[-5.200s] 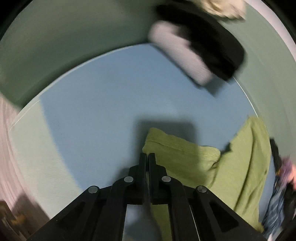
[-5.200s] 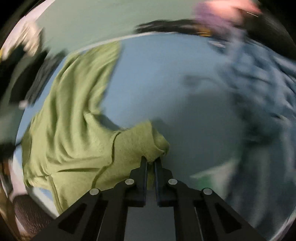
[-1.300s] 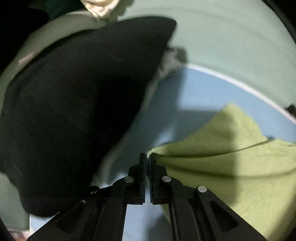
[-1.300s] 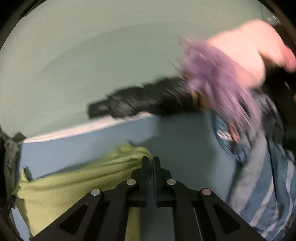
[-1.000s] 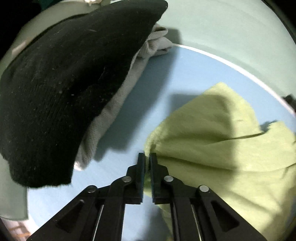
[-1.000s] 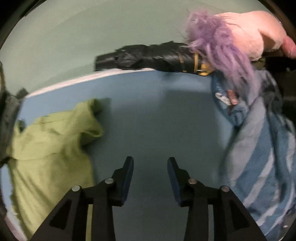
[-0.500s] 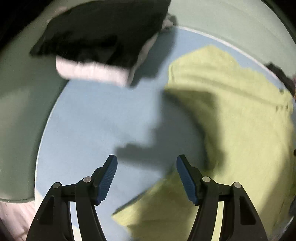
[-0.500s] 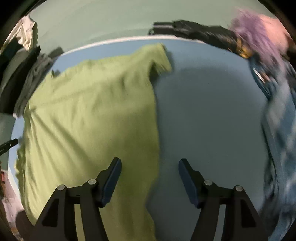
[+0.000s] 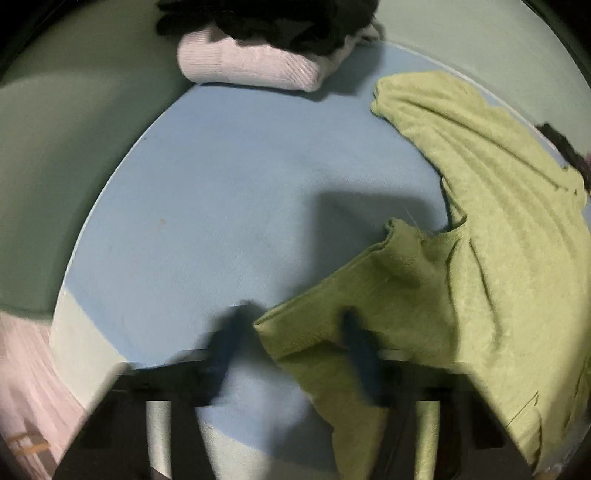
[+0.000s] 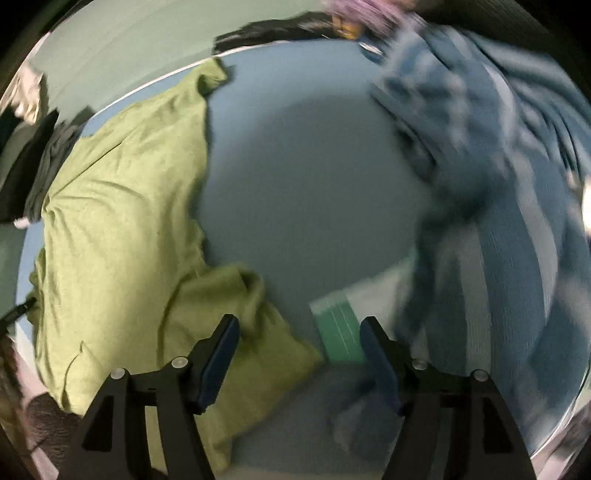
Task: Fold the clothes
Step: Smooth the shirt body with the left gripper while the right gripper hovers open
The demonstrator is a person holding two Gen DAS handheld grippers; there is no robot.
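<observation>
A green shirt [image 9: 491,229] lies spread on the blue mat [image 9: 229,192], one sleeve [image 9: 332,306] reaching toward me. My left gripper [image 9: 291,332] is open and blurred, its fingers either side of that sleeve's end. In the right wrist view the same shirt [image 10: 122,199] lies at the left with its other sleeve [image 10: 255,332] near the front. My right gripper [image 10: 299,343] is open and empty, just above that sleeve's end, with the left finger [image 10: 218,350] over the cloth.
A folded pale pink garment [image 9: 255,62] with a black one [image 9: 273,18] on top sits at the mat's far edge. A heap of blue striped clothes [image 10: 498,192] fills the right. A green card [image 10: 338,328] lies by the right gripper. A black item [image 10: 280,27] lies at the back.
Both grippers let go of the shirt's far corners, opened, and drew back toward me. They now hover low over the two sleeve ends at the near side.
</observation>
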